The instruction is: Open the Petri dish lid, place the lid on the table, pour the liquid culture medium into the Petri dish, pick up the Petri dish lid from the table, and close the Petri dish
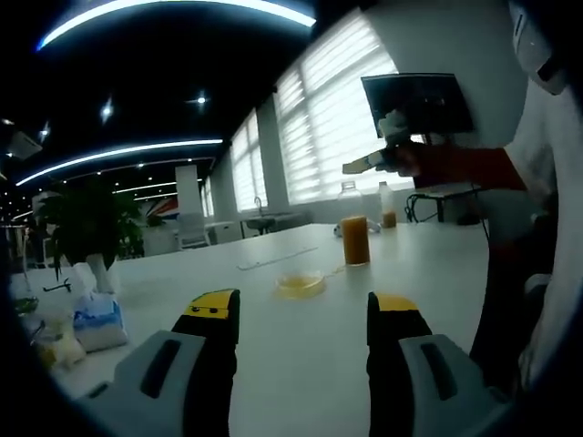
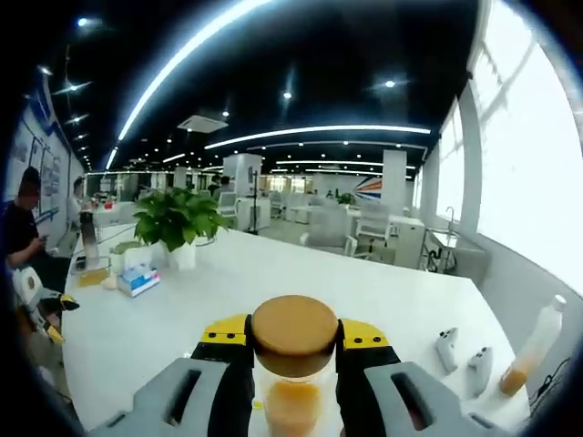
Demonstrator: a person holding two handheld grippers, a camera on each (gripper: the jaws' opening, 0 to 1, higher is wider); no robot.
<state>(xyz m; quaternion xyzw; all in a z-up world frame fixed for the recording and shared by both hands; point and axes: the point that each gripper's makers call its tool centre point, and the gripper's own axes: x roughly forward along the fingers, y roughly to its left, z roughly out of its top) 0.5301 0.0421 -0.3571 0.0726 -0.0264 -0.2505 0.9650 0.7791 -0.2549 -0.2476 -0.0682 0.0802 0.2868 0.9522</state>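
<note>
Right gripper (image 2: 293, 360) fingers pinching corked bottle (image 2: 293, 364) of orange medium, likely heavy, fragile glass best held below the neck; left gripper (image 1: 303, 319) fingers spread before dish (image 1: 300, 284) on bench (image 1: 273, 364).

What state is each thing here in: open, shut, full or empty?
Left gripper: open, empty.
Right gripper: shut on the jar.
jar: capped, holds orange liquid.
Petri dish: holds yellow liquid.
Bottle: upright, roughly half full of orange liquid.
</note>
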